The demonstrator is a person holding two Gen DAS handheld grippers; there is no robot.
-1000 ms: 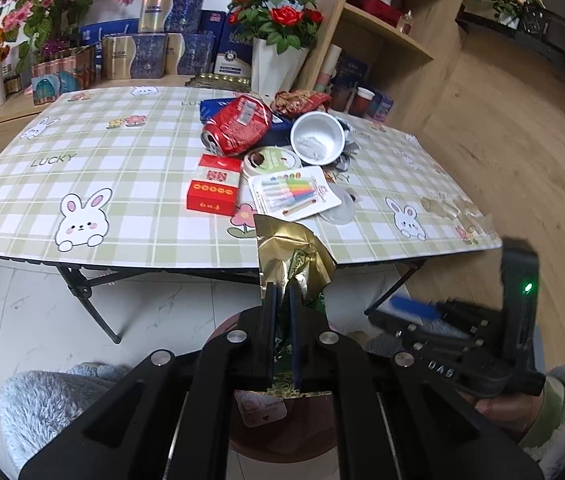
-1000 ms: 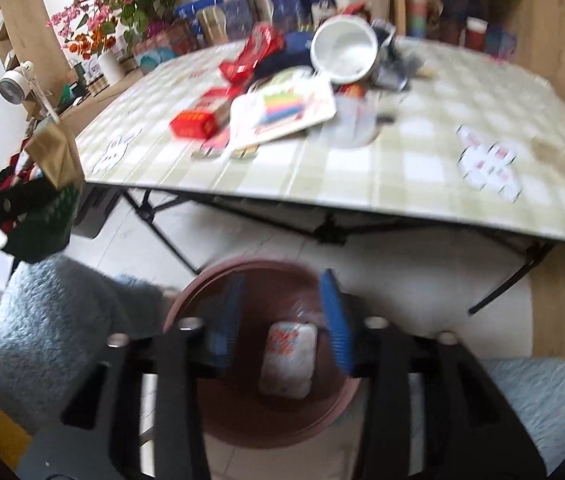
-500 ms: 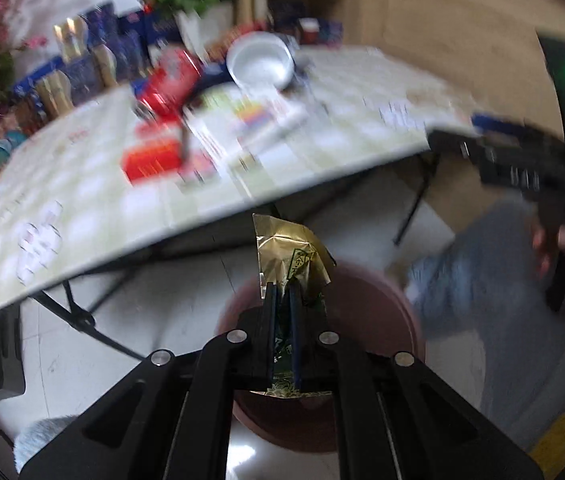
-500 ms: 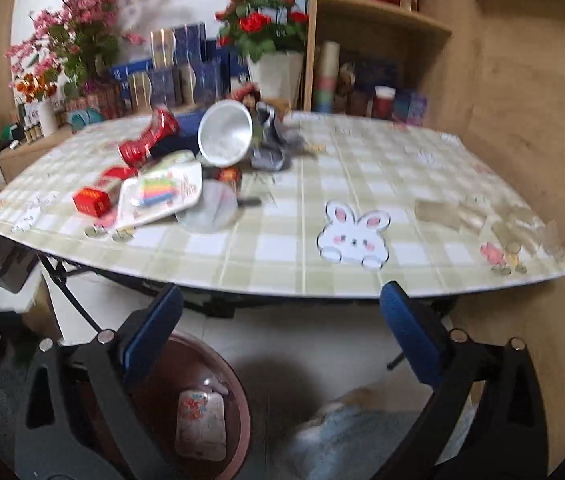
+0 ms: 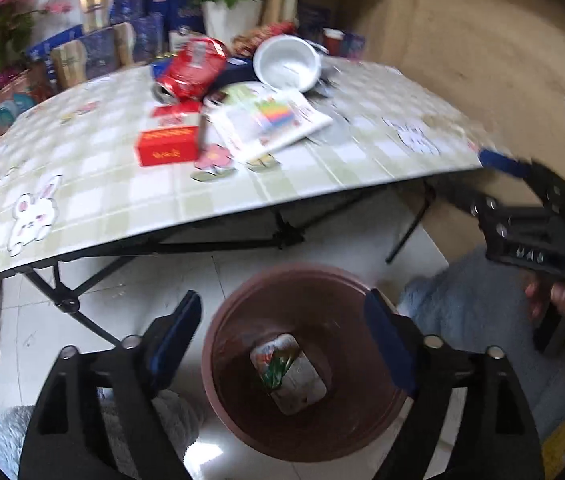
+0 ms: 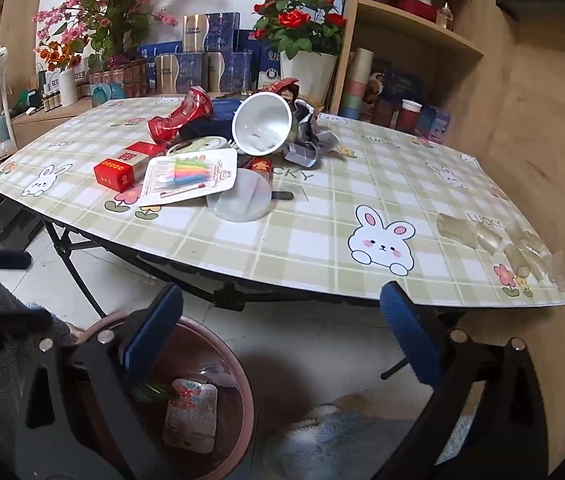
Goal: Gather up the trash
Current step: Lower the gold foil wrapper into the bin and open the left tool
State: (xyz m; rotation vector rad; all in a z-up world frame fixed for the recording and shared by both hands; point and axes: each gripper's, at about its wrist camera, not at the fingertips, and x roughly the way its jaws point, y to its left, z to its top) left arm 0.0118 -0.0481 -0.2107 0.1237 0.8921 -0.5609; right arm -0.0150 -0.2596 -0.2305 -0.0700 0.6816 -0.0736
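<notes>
Both tongs, left (image 5: 282, 344) and right (image 6: 282, 336), gape empty; I risk toppling the paper cup (image 6: 262, 128) grabbing the candle pack (image 6: 190, 176).

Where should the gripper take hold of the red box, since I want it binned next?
Grip the red box across its two long side faces, coming down from above. It lies flat near the table edge, its near end clear; the candle card crowds its right.

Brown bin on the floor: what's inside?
In the brown bin: a flowered packet flat on the bottom, with a green-and-gold wrapper on it. Whatever lies beneath them, or behind the near wall, is hidden.
</notes>
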